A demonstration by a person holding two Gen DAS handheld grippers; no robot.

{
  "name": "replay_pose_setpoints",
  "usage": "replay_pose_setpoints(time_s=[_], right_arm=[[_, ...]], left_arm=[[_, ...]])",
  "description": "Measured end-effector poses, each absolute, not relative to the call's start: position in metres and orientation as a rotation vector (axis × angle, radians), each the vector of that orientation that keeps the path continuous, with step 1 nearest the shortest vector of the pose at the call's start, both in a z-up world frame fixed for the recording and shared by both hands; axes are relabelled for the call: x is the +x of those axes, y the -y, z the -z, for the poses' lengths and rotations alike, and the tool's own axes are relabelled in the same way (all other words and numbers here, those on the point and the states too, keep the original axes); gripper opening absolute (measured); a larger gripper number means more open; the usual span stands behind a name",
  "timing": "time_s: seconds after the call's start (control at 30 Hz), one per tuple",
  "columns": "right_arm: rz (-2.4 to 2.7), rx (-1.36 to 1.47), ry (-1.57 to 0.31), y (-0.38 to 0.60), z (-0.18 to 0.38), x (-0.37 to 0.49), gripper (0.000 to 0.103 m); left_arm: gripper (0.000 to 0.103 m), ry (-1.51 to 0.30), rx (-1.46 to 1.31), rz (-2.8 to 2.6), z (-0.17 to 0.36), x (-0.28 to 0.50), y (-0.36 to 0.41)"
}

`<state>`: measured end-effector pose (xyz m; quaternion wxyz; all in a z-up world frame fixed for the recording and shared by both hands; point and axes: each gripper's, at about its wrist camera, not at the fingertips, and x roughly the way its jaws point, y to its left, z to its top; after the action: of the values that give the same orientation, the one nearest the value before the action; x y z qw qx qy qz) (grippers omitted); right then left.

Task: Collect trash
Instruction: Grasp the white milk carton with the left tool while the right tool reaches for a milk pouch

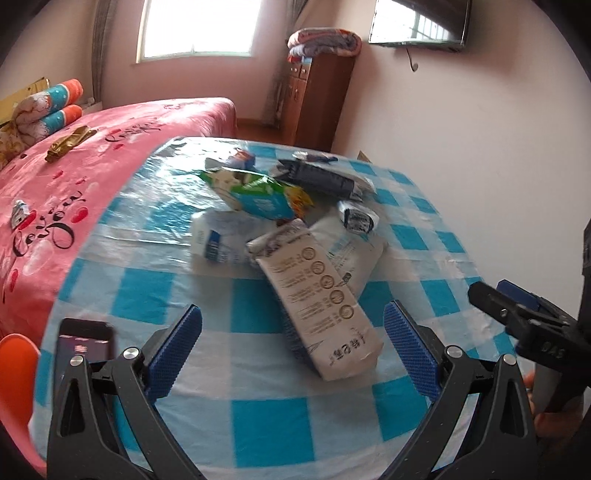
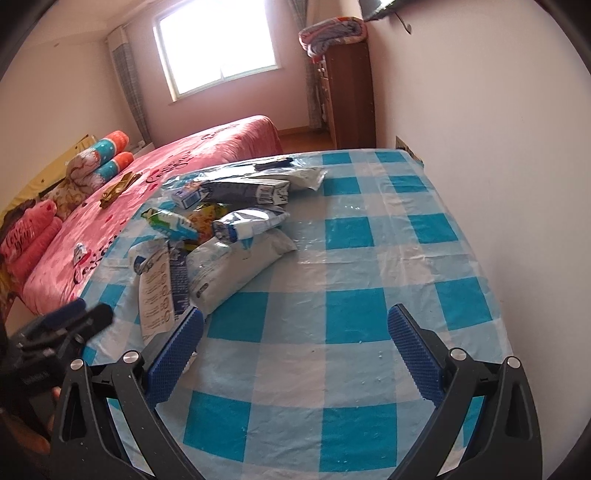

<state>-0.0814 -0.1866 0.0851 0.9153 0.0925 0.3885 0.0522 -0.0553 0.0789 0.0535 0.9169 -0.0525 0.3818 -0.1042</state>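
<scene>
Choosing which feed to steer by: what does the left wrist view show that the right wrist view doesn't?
Left only: a phone and something orange at the table's near-left corner, plus most of a wall TV. Right only: the bare right half of the checked tablecloth. Both: the wrapper pile, pink bed, and both grippers open, left gripper, right gripper.

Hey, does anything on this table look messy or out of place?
Yes. Empty wrappers and bags lie heaped and overlapping on the checkered tablecloth; a white pouch sprawls nearest. Stray wrappers, gold and white, sit on the pink bed.
</scene>
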Motion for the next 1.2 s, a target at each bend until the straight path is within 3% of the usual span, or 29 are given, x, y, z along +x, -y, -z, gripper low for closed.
replay_pose_setpoints(time_s=[0.37, 0.43, 0.57, 0.63, 0.73, 0.8, 0.97, 1.2], right_arm=[[-0.151, 0.331, -0.853, 0.206, -0.076, -0.051, 0.099], [-0.19, 0.381, -0.862, 0.207, -0.076, -0.04, 0.099], [-0.266, 0.478, -0.889, 0.205, -0.074, -0.017, 0.098], [-0.292, 0.5, -0.893, 0.201, -0.074, -0.005, 0.098], [-0.314, 0.501, -0.898, 0.192, -0.074, 0.012, 0.095], [-0.319, 0.492, -0.907, 0.186, -0.072, 0.023, 0.083], [-0.309, 0.489, -0.931, 0.174, -0.064, 0.044, 0.083], [-0.312, 0.451, -0.951, 0.154, -0.059, 0.069, 0.083]], left_arm=[[0.097, -0.952, -0.212, 0.166, -0.022, -0.007, -0.074], [0.095, -0.972, -0.236, 0.168, -0.02, -0.002, -0.074], [0.072, -1.007, -0.277, 0.168, -0.013, 0.006, -0.075], [0.067, -0.998, -0.26, 0.158, -0.013, 0.008, -0.073], [0.066, -0.998, -0.273, 0.172, -0.012, 0.008, -0.074], [0.064, -0.995, -0.275, 0.177, -0.012, 0.006, -0.076], [0.058, -0.979, -0.248, 0.198, -0.015, -0.003, -0.074], [0.058, -0.974, -0.253, 0.209, -0.017, -0.006, -0.08]])
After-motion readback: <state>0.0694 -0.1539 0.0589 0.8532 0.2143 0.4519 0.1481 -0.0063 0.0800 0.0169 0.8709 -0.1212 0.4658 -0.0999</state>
